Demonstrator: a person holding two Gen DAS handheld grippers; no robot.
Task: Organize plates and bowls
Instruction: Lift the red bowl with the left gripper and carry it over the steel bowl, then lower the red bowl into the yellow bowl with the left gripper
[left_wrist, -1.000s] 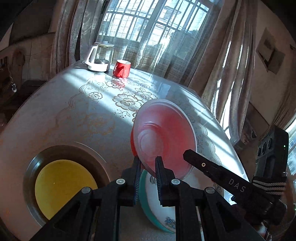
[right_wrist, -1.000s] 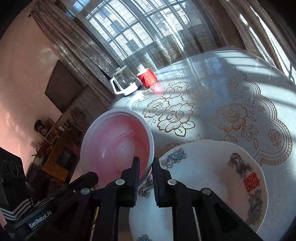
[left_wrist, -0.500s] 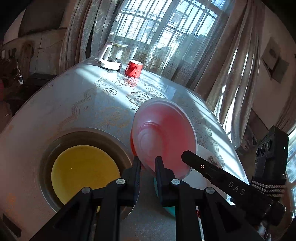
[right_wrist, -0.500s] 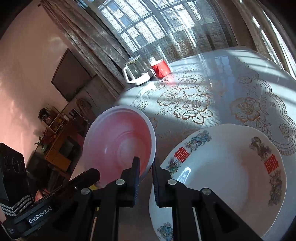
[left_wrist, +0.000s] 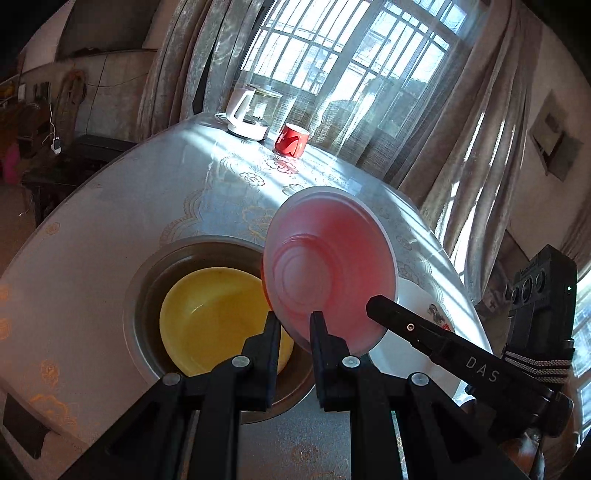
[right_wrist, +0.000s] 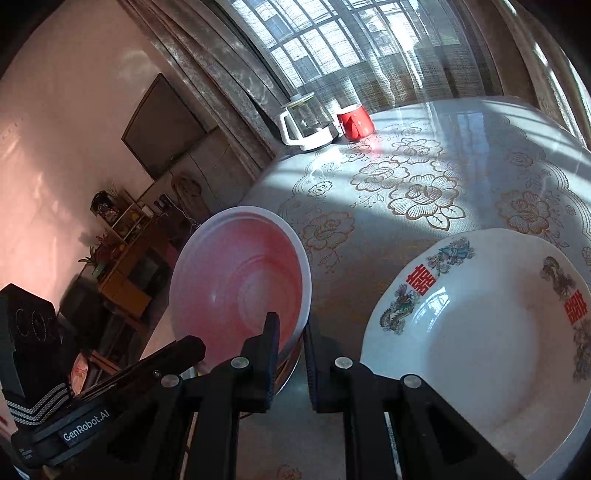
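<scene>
The pink bowl (left_wrist: 330, 266) has swung left, now tilted above the yellow bowl (left_wrist: 218, 317) in the tabletop's (left_wrist: 122, 221) steel basin (left_wrist: 136, 295). Both the left gripper (left_wrist: 293, 325) and right gripper (right_wrist: 290, 326) have jaws closed on its rim. The patterned plate (right_wrist: 480, 332) lies just beside, apparently untouched.
</scene>
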